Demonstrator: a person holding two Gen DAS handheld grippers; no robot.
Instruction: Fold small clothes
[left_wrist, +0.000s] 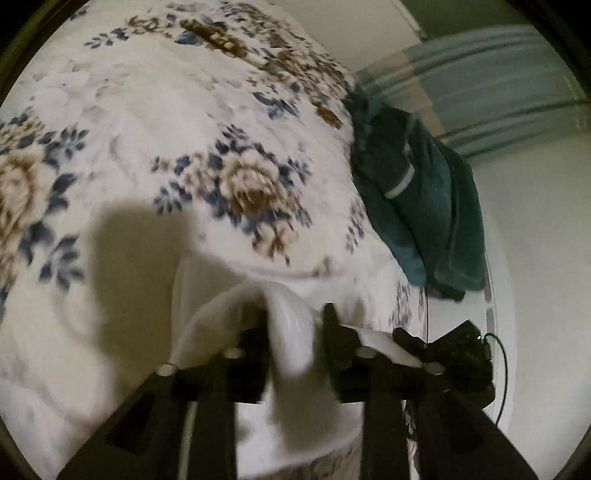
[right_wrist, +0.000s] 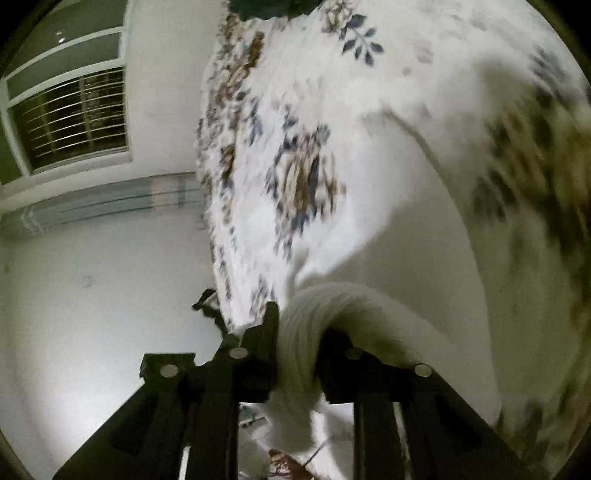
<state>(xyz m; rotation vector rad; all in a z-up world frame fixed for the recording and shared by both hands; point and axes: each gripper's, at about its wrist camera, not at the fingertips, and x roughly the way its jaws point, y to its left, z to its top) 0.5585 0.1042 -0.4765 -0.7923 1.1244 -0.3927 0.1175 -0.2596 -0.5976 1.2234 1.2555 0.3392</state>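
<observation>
A small white garment (left_wrist: 291, 332) hangs from both grippers over a bed with a floral blanket (left_wrist: 155, 122). My left gripper (left_wrist: 293, 317) is shut on a bunched edge of it, and the cloth drapes down between and below the fingers. In the right wrist view my right gripper (right_wrist: 297, 325) is shut on another bunched edge of the white garment (right_wrist: 399, 229), which spreads up and to the right over the floral blanket (right_wrist: 303, 110). Both views are motion-blurred.
A dark teal garment (left_wrist: 417, 192) lies at the bed's right edge, and shows at the top of the right wrist view (right_wrist: 273, 7). A white floor (right_wrist: 92, 295), a barred window (right_wrist: 70, 122) and a blue-grey skirting stripe (left_wrist: 491, 92) lie beyond the bed.
</observation>
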